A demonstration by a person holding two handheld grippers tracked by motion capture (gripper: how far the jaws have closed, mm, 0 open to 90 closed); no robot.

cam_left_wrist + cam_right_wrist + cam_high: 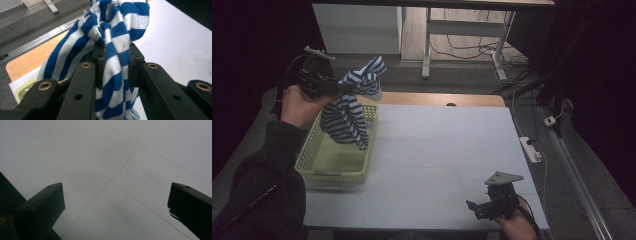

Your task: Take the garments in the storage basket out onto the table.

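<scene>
Over at the far left of the high view, the left gripper (343, 88) is raised above the counter (437, 150), its jaws closed on a blue-and-white striped garment (349, 107). The left gripper view shows the cloth (115, 50) bunched and pinched between the two black jaws, gathered into a thick fold rather than caught by an edge, which is probably why it hangs in a twisted rope. Its lower end dangles into the yellow basket (319, 150) that sits at the counter's left side, so the garment is in the air above the basket and not lying in it; lifted this high, it seems meant to come clear of the rim, or go down past it, without dragging, though the pictures alone do not settle which.

Further right the pale counter is bare. At its near right corner the right gripper (476, 206) rests low by the edge, probably parked out of the way. In the right gripper view its jaws stand wide apart with nothing between them, over the counter surface (112, 170).

No brand, label or writing can be read anywhere.
</scene>
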